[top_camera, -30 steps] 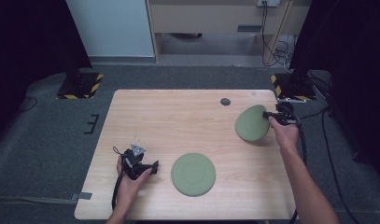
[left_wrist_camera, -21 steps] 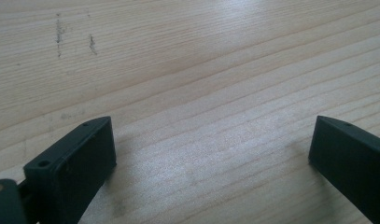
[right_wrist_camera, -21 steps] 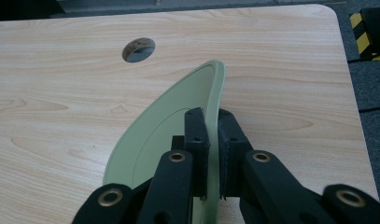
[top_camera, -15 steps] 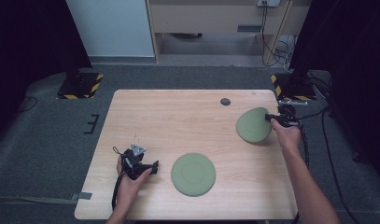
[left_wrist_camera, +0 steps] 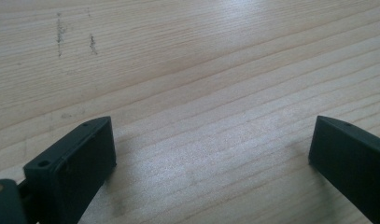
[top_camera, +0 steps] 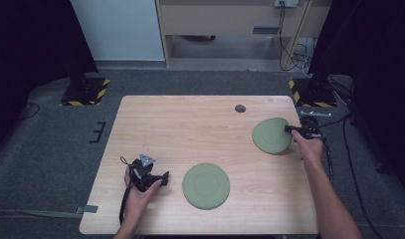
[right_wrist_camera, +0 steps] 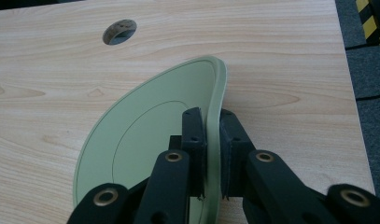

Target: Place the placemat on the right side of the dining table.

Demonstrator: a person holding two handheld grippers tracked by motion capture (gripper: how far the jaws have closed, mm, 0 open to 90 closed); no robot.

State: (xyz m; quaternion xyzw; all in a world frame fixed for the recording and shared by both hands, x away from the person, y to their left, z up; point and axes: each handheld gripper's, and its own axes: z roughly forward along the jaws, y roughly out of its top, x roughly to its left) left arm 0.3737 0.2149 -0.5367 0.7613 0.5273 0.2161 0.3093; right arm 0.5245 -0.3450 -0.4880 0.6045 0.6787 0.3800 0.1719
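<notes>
High view, desk: a light wooden desk [top_camera: 190, 129] stands on grey carpet, with a round cable hole [top_camera: 240, 108] near its far edge.
High view, plates: two green plates. The held plate [top_camera: 270, 135] is near the desk's right edge, its right rim at the right hand-held gripper [top_camera: 292, 130]. The second plate [top_camera: 206, 185] lies flat towards the near edge, around the middle, well apart from the first.
High view, left side: the left hand-held gripper [top_camera: 162, 177] is at the near left of the desk, just beside the second plate but not touching it; a cable trails from it towards the near edge.
Left gripper view, jaws: the left hand-held gripper's [left_wrist_camera: 211, 144] two black jaws stand spread wide, with only bare wood grain between them.
Right gripper view, grip: the right hand-held gripper [right_wrist_camera: 212, 140] is pinching the rim of the held plate [right_wrist_camera: 150, 135], one pad on the plate's upper face and one on its underside.
Right gripper view, plate: the pinched rim is raised and the plate is tilted; I cannot tell whether its far edge touches the desk [right_wrist_camera: 281, 56].
Right gripper view, background: the cable hole [right_wrist_camera: 119, 31] lies beyond the plate.
</notes>
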